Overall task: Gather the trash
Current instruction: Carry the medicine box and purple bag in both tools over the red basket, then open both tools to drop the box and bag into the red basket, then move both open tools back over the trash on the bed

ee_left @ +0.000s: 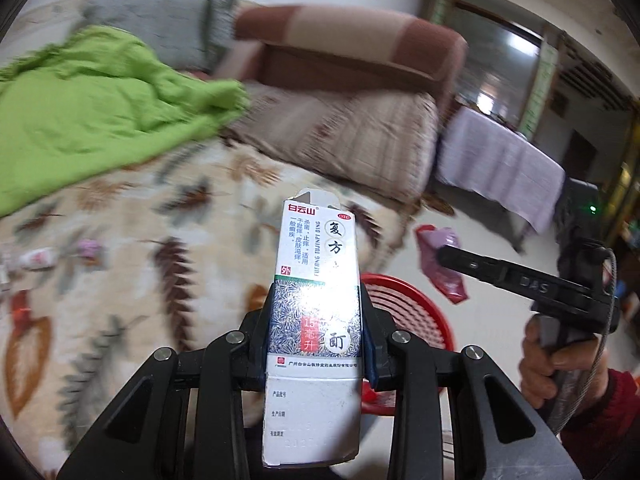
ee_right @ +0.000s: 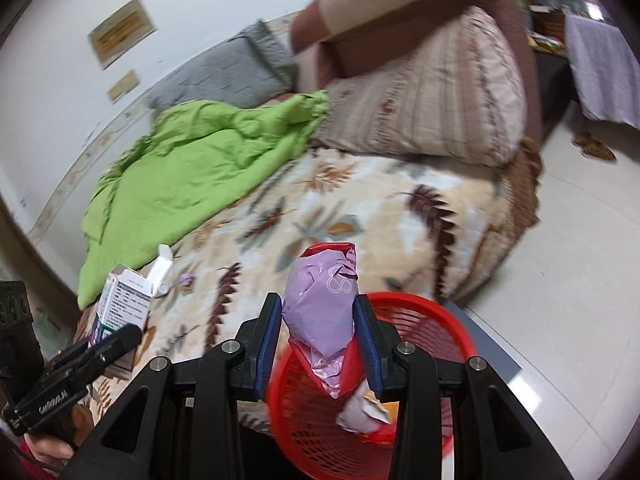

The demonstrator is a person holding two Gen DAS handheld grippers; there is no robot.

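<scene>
My left gripper [ee_left: 318, 300] is shut on a white medicine carton [ee_left: 316, 264] with red and blue print; its top flap stands open. Behind it, a red mesh basket [ee_left: 408, 312] stands on the floor beside the bed. My right gripper [ee_right: 318, 312] is shut on a crumpled lilac and red plastic bag [ee_right: 324, 300], above the basket [ee_right: 424, 320], which holds a crumpled wrapper [ee_right: 362, 412]. In the left wrist view the right gripper [ee_left: 448, 250] hangs at the right with the bag [ee_left: 440, 280]. The right wrist view shows the left gripper [ee_right: 128, 334] and carton [ee_right: 128, 300] at lower left.
A leaf-patterned blanket [ee_right: 360, 208] covers the bed, with a green quilt [ee_right: 192, 168] and a striped pillow [ee_right: 432, 100] on it. Small scraps [ee_left: 40, 258] and a purple bit [ee_right: 186, 279] lie on the blanket. A cloth-covered table [ee_left: 504, 168] stands beyond on pale floor tiles [ee_right: 560, 300].
</scene>
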